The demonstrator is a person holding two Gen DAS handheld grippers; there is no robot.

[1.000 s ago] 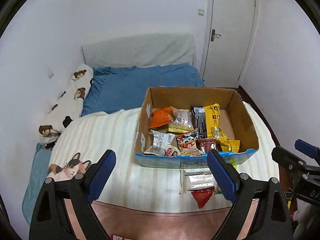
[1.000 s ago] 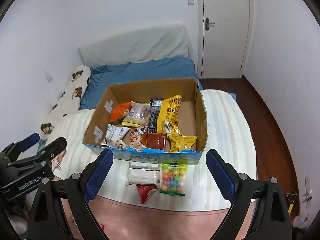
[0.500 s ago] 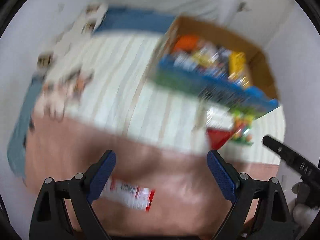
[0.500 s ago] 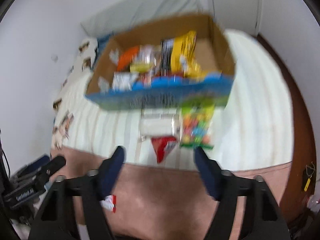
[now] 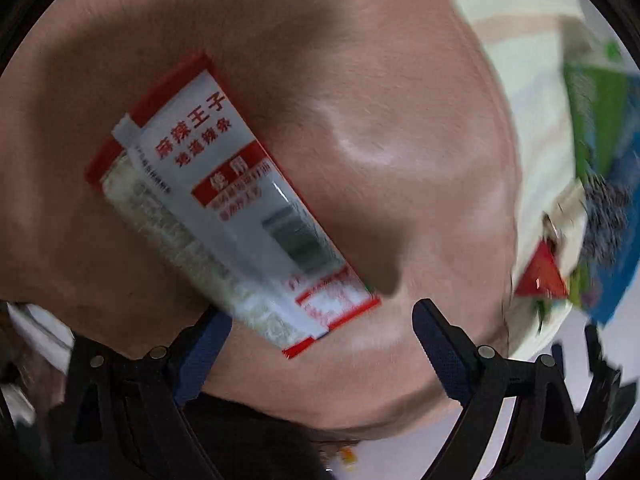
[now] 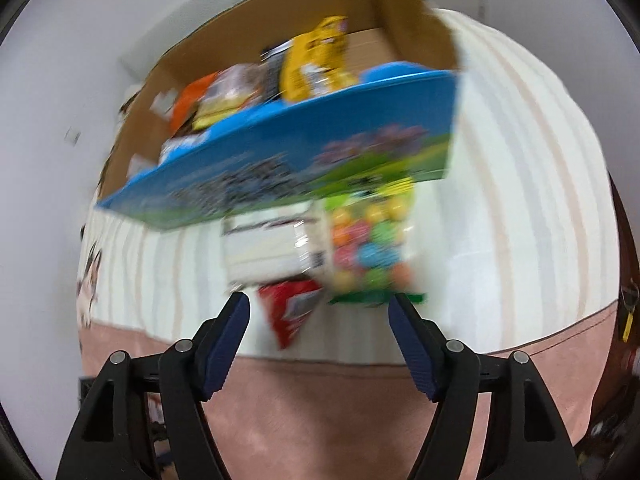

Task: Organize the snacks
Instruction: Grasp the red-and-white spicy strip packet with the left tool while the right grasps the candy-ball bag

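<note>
My left gripper (image 5: 320, 320) is open, just above a red and white snack packet (image 5: 224, 204) with Chinese print that lies on the pink blanket (image 5: 360, 80). My right gripper (image 6: 320, 312) is open, close over three loose snacks in front of the cardboard box (image 6: 304, 156): a small red packet (image 6: 290, 312), a clear white packet (image 6: 264, 248) and a bag of coloured candy balls (image 6: 370, 248). The box holds several snacks, among them a yellow bag (image 6: 316, 60) and an orange bag (image 6: 190, 100). Both views are blurred.
The box stands on a cream striped cover (image 6: 520, 200) on the bed, with the pink blanket (image 6: 320, 408) along the near edge. In the left wrist view the box (image 5: 600, 200) and the loose snacks show at the far right.
Both grippers have dropped toward the bed. The left one swung down to the red and white packet on the pink blanket. The right one moved close to the loose snacks before the box.
</note>
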